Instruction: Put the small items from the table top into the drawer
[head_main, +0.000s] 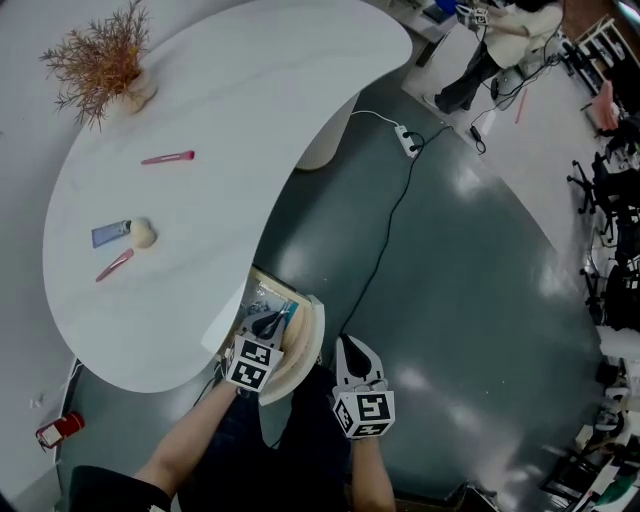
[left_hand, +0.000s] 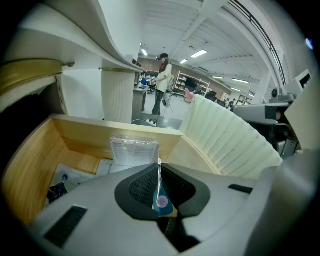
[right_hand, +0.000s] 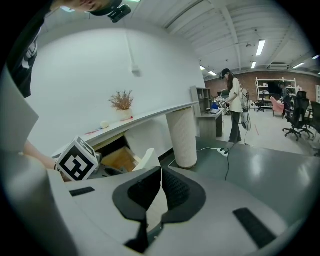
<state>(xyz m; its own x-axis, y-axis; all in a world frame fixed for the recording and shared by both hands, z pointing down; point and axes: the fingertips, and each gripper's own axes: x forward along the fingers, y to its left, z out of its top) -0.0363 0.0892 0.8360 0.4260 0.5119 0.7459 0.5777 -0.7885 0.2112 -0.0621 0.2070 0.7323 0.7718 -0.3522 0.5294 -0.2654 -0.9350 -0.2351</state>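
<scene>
The white curved table (head_main: 240, 110) carries two pink clips (head_main: 168, 157) (head_main: 114, 265), a blue tube (head_main: 108, 234) and a beige round piece (head_main: 144, 233). Under its near edge the wooden drawer (head_main: 314, 335) stands pulled out. My left gripper (head_main: 268, 325) hangs over it, shut on a thin teal packet (left_hand: 161, 199) with a clear crimped end. Inside the drawer (left_hand: 75, 131) lie a clear plastic box (left_hand: 134, 148), papers and a dark blue item (left_hand: 58, 190). My right gripper (head_main: 353, 352) (right_hand: 160, 172) is shut and empty, to the right of the drawer (right_hand: 119, 159).
A dried plant in a vase (head_main: 100, 60) stands at the table's far end. The table's ribbed pedestal (right_hand: 182, 135) rises beyond the drawer. A power strip with its cable (head_main: 408, 140) lies on the grey floor. A person (head_main: 500, 45) stands far off; a red object (head_main: 58, 428) sits low left.
</scene>
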